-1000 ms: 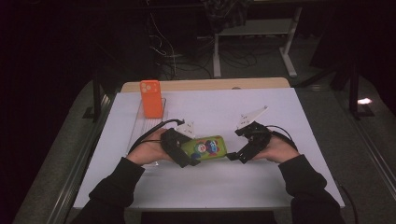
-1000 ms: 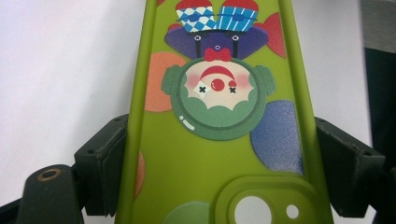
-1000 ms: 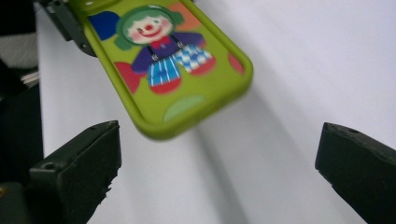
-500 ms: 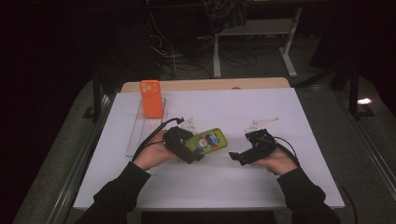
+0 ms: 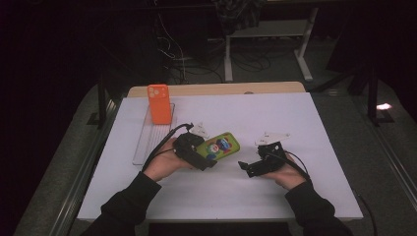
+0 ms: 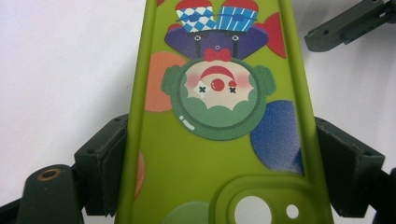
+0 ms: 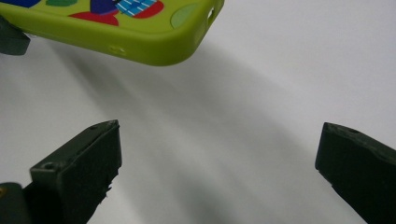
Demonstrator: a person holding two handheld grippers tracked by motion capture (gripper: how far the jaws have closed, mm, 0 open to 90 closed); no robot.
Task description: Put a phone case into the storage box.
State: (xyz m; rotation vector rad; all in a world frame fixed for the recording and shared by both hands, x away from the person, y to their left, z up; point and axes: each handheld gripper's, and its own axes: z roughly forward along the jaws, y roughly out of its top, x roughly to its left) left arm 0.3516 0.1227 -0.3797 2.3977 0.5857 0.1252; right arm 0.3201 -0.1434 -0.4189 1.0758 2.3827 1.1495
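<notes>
Left gripper (image 5: 209,160) is clamped on the green phone case (image 5: 220,146), jaws pressing both long edges near the camera-cutout end. In the left gripper view the case (image 6: 219,116) runs up the middle of the frame between the two black jaws, clown print facing the camera, cutout at bottom centre.

Right gripper (image 5: 244,167) has its jaws spread wide with nothing between them. In the right gripper view there is only bare white sheet between them; a corner of the green case (image 7: 140,28) hangs in the upper left of the frame with its shadow on the sheet below, so it is off the surface.

Versus 1.0 s ago: back then both grippers were on the case at frame centre, right one at its far end. At 0.5 s ago the right gripper had already let go and pulled back toward the right. Now it sits near the case's free end, clear of it, centre-right of the high view. The case has stayed with the left gripper, slightly left of centre, tilted with its free end toward upper right.

Unchanged: orange phone case (image 5: 158,103) standing upright at upper left, on the far end of the clear tray (image 5: 147,142). White table cover (image 5: 305,118) same.
</notes>
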